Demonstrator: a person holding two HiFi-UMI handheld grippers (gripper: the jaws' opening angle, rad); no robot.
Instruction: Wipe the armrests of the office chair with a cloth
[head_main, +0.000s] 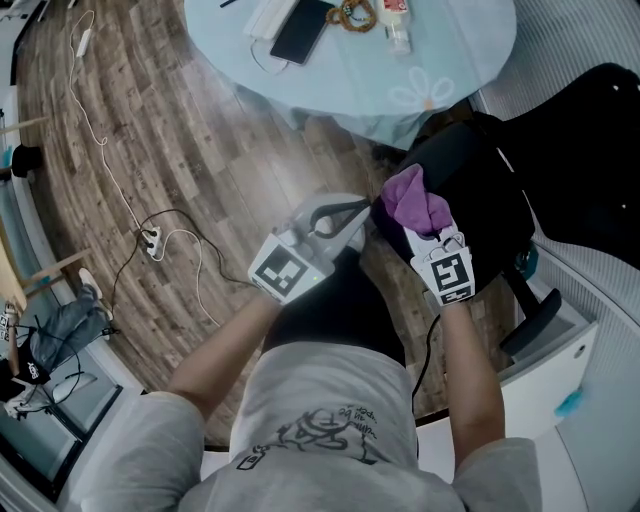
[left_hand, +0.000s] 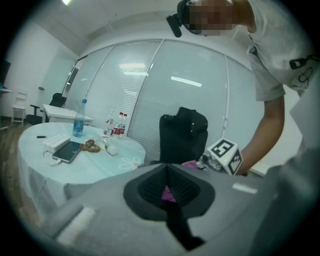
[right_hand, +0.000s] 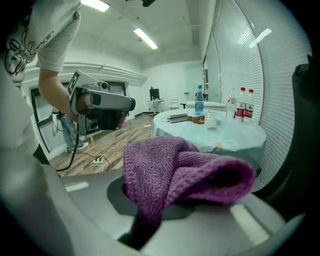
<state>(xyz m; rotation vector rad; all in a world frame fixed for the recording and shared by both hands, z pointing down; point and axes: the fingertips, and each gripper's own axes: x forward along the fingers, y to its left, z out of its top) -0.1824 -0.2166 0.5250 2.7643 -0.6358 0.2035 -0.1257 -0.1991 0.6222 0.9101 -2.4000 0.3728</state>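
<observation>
**Fig. Head view from above, w/ both gripper views.** R gripper (head_main: 425, 232): jaws clamped on a purple knitted cloth (head_main: 415, 198). The cloth bunches over and ahead of the jaw tips, and one fold hangs down between them. L gripper (head_main: 362, 208): jaws drawn together, w/ nothing we can see gripped. A sliver of purple shows past the tips, so the cloth lies just ahead of the L jaws. We cannot tell if it touches them. The black office chair (head_main: 480, 165) lies under and beyond the R jaws. The cloth sits against the chair's near black edge, but under the wad we cannot tell which part is the armrest.

**Step in hand (our judgement):** bringing the cloth onto the armrest for a stroke. To do it well:

- (a) Hold the R jaws tight. The wad is thick, and a loose knit can slide out under drag.
- (b) Present the bulging fold ahead of the tips to the pad, not the hard tips themselves.
- (c) Press lightly and stroke along the armrest's length, then roll over its edges.
- (d) The chair prob. rolls or swivels, so we'd brace it w/ the L gripper on the side opposite the R jaws.
- (e) Do the same on the other armrest.

**Risk:** the hanging fold may snag below the jaws.
</observation>
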